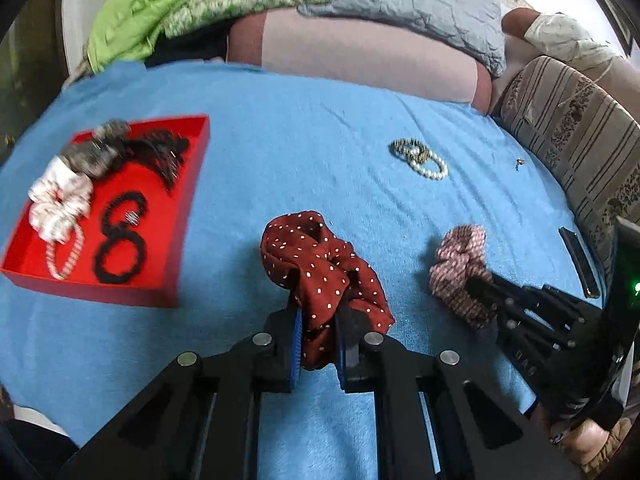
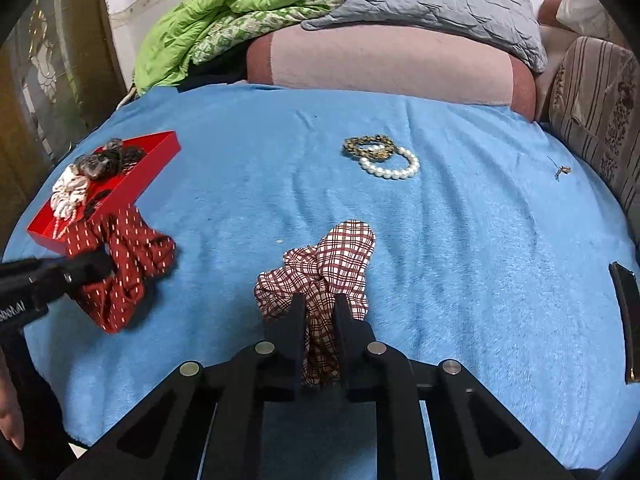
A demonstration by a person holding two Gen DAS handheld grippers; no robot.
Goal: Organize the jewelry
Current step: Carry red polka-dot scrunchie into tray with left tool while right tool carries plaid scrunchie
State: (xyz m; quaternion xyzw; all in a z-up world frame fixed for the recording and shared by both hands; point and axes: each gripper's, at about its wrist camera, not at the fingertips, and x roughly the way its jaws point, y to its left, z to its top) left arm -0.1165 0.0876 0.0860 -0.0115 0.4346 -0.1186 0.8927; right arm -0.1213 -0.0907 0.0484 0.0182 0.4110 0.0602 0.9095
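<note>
Covering what seems a bed (image 2: 280, 36), blue blanket (image 2: 460, 240) bears scrunchies.

A bed is covered by a blue blanket (image 2: 460, 240). A red tray (image 1: 160, 208) is set on it at the left. Two bracelets (image 2: 384, 158), touching, are laid near the middle. A dark flat object (image 2: 626, 312) is seen at the right edge.

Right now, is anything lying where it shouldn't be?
Yes. The pearl bracelet and gold chain bracelet lie tangled together on the blue blanket, far from the red tray. A tiny trinket lies alone near the edge.
</note>
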